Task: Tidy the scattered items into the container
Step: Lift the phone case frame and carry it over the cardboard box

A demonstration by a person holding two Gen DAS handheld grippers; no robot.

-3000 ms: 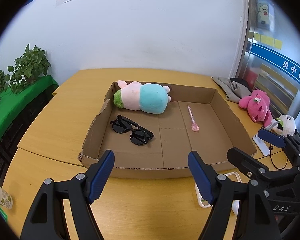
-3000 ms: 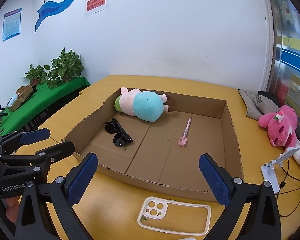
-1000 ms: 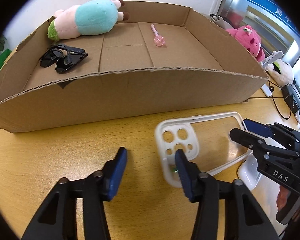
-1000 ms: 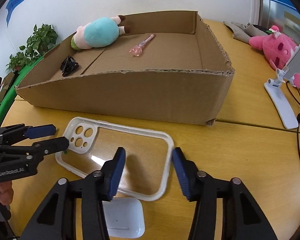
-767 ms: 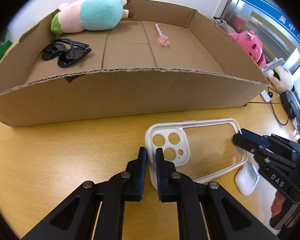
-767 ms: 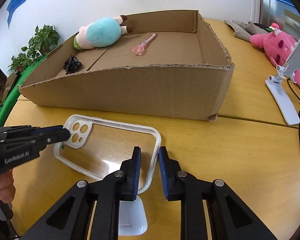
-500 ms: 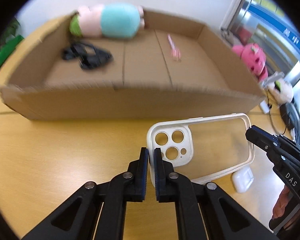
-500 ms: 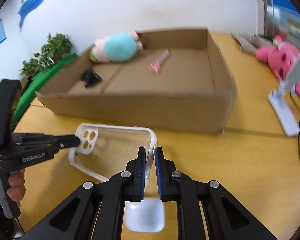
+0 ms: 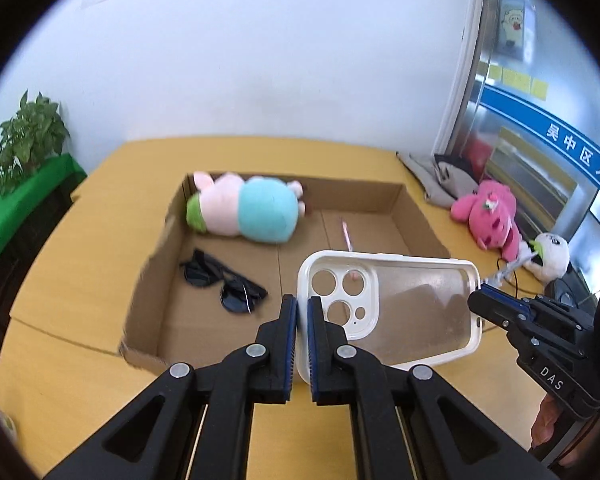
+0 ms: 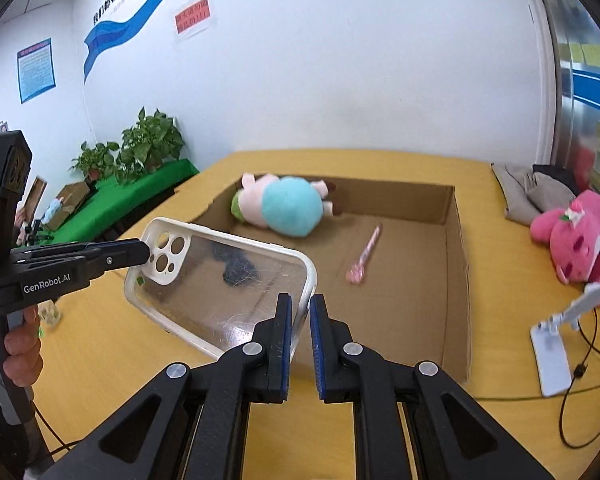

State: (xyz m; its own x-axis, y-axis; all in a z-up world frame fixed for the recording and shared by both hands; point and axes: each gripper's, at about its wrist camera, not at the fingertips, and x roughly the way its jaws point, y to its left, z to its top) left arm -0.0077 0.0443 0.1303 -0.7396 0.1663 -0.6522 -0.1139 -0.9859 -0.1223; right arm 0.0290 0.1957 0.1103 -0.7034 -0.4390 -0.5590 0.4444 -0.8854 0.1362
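A clear phone case [image 9: 400,312] with a white rim is held in the air between both grippers, above the near side of the cardboard box [image 9: 416,216]. My left gripper [image 9: 302,312] is shut on its camera-hole end. My right gripper [image 10: 300,312] is shut on the opposite end of the phone case [image 10: 228,280]. In the box [image 10: 456,264] lie a teal and pink plush [image 9: 248,216], black sunglasses [image 9: 220,284] and a pink pen [image 10: 364,258].
A pink plush [image 10: 576,240], a white plush [image 9: 548,256], a white phone stand [image 10: 556,344] with a cable and grey cloth [image 10: 532,192] lie on the yellow table right of the box. Potted plants [image 10: 140,148] stand on a green surface at the left.
Both grippers closed on the phone case on the table in front of the box, then lifted it. It now hangs over the box's near side.
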